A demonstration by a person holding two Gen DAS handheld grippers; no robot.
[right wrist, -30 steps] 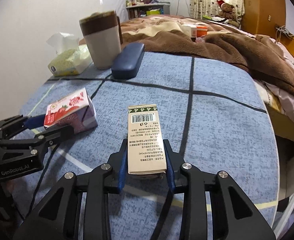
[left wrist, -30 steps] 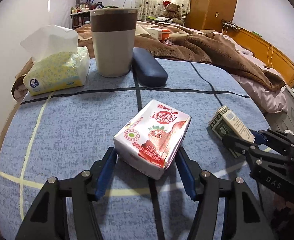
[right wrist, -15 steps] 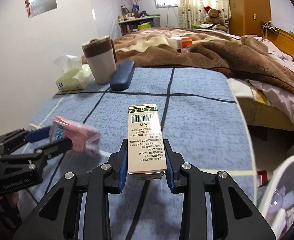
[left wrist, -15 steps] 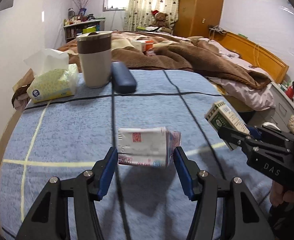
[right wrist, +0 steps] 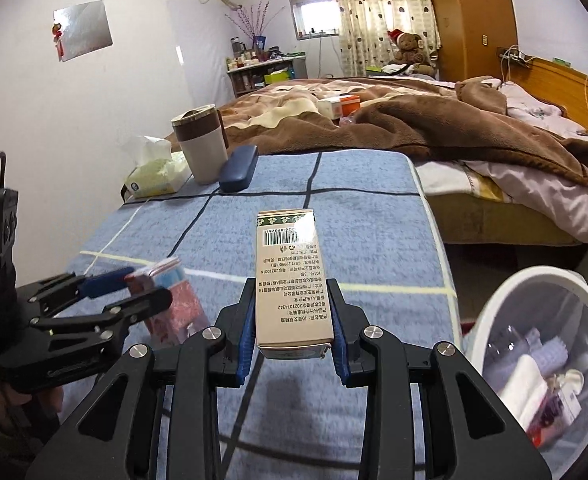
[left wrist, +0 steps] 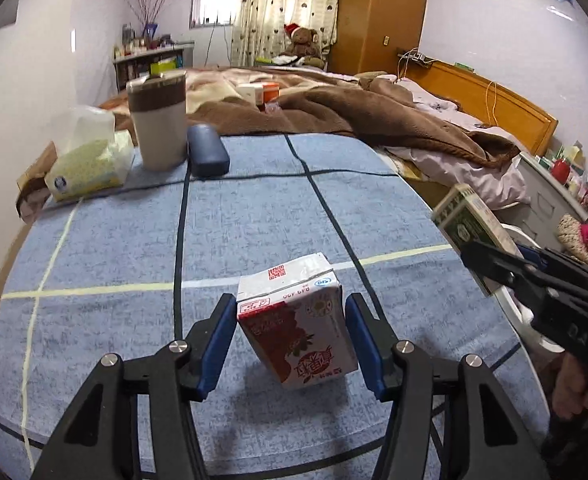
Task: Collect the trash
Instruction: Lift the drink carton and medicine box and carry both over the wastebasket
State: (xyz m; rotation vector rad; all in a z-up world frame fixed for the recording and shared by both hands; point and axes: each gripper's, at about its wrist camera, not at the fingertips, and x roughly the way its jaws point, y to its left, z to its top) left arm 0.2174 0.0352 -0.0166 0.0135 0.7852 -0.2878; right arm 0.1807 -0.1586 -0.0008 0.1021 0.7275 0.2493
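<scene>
My left gripper (left wrist: 291, 330) is shut on a red and white strawberry milk carton (left wrist: 298, 334) and holds it tilted above the blue tablecloth (left wrist: 253, 220). My right gripper (right wrist: 291, 320) is shut on a tan and green box (right wrist: 289, 280) with a barcode, held above the table near its right edge. The right gripper and its box (left wrist: 470, 224) also show at the right of the left wrist view. The left gripper with the carton (right wrist: 173, 304) shows at the left of the right wrist view. A white trash bin (right wrist: 542, 364) with several pieces of waste stands on the floor at lower right.
At the table's far end stand a tissue pack (left wrist: 89, 168), a brown and grey tumbler (left wrist: 157, 120) and a dark blue case (left wrist: 207, 156). A bed with a brown blanket (left wrist: 374, 116) lies behind the table.
Both grippers have lifted their items off the table and drawn back toward the near edge. The milk carton has turned in the left gripper. The trash bin has come further into the right wrist view.
</scene>
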